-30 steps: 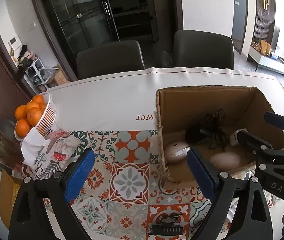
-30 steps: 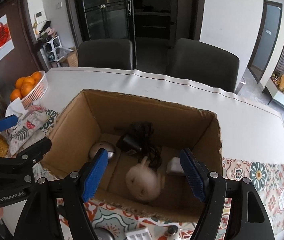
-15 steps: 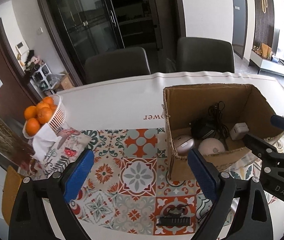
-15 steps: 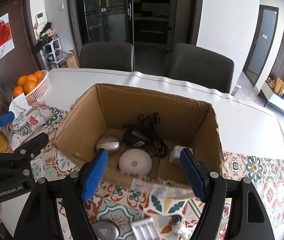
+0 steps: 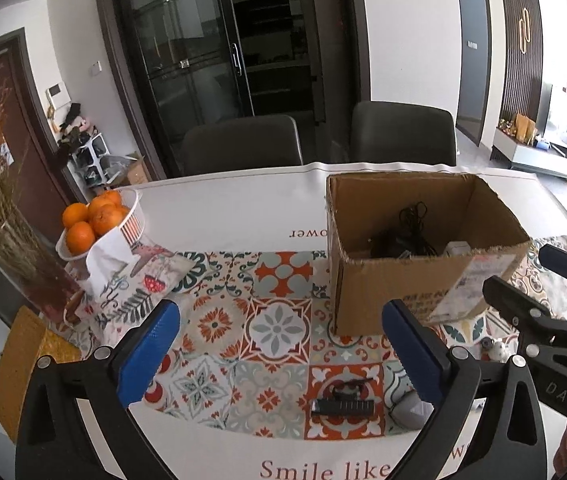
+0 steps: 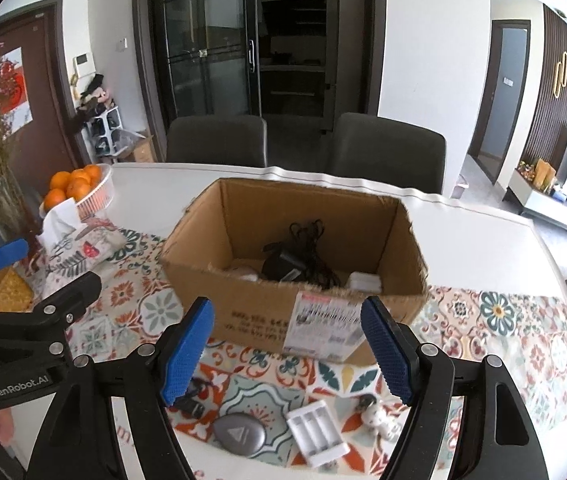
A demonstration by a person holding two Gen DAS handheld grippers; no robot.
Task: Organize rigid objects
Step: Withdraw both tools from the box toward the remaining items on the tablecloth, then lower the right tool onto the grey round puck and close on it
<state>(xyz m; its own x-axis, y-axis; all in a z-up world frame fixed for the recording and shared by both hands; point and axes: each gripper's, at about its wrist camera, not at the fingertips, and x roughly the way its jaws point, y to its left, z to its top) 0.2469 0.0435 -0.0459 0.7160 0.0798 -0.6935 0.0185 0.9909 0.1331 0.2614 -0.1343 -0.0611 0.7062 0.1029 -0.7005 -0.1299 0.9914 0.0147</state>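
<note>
An open brown cardboard box (image 6: pixel 295 276) is set at the middle of the patterned tile-print table mat (image 5: pixel 275 320), at twelve o'clock from both tools, so that loose items can be dropped in from above. A black adapter with coiled cable (image 6: pixel 299 256) and a small white block (image 6: pixel 363 280) are seen inside.

The left gripper (image 5: pixel 279 356) and the right gripper (image 6: pixel 283 348) are both released, jaws opening, nothing between them.

Still outside the box, at six o'clock near the table's front edge, lie a grey oval device (image 6: pixel 239 434), a white ribbed battery tray (image 6: pixel 317 432), a small white figurine (image 6: pixel 379 416) and a black comb-like strip (image 5: pixel 343 406).

At ten o'clock a white basket of oranges (image 5: pixel 99 220) and a floral tissue pouch (image 5: pixel 135 280) are crowded near the rim. Open mat is left between them and the box.
</note>
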